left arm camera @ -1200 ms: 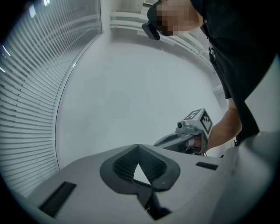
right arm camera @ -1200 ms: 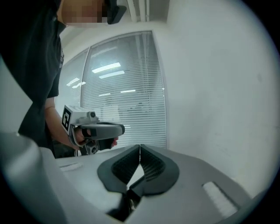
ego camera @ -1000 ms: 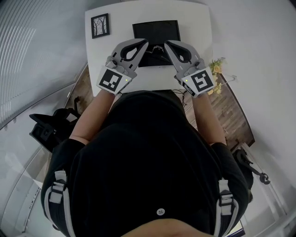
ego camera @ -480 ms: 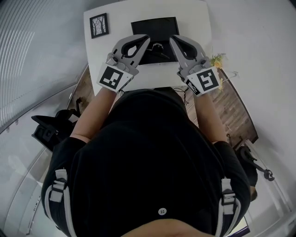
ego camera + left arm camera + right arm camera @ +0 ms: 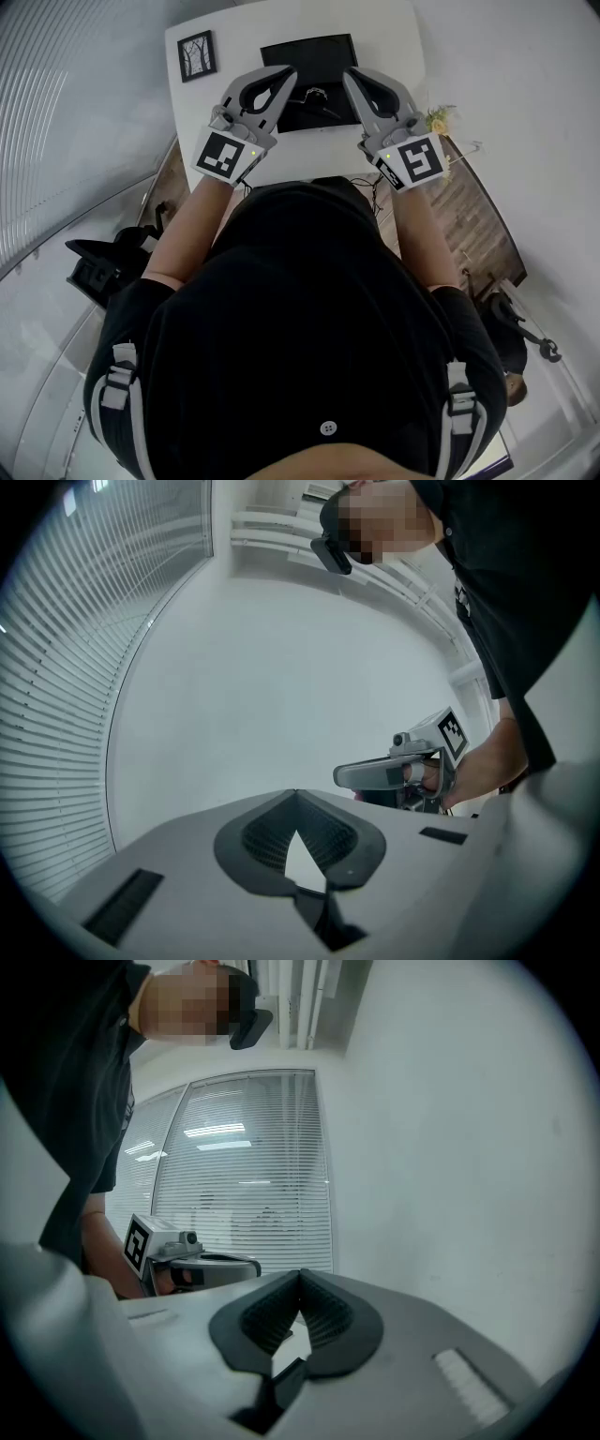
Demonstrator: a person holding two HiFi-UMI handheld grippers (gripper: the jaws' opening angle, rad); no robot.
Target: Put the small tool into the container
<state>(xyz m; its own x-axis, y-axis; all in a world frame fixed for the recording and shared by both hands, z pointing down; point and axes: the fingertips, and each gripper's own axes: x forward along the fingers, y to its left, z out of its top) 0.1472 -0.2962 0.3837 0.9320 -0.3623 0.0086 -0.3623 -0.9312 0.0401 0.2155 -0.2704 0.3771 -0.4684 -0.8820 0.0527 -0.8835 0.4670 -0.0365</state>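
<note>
A picture frame (image 5: pixel 198 55) lies left of the container (image 5: pixel 314 61) on the table (image 5: pixel 394 37), flowers (image 5: pixel 437 120) seemingly right.

- A framed picture (image 5: pixel 198 54) is resting on the white bench's (image 5: pixel 398 42) far-left corner.
- Yellow flowers (image 5: pixel 437 120) are showing beside its right edge.
- Slatted blinds (image 5: pixel 244 1176) are hanging beyond.

Grey plastic left gripper (image 5: pixel 296 797): jaw tips pressed together, nothing caught in there
Dark ribbed pads (image 5: pixel 265 834): just a sliver of white showing in the gap below the tips
Grey right gripper (image 5: pixel 349 776): off to the right, held by a hand (image 5: pixel 433 782), marker cube on top
Backdrop: plain white wall (image 5: pixel 281 667), slatted window blinds (image 5: pixel 56 714) on the left
Top right: person's black shirt (image 5: pixel 525 592)
</note>
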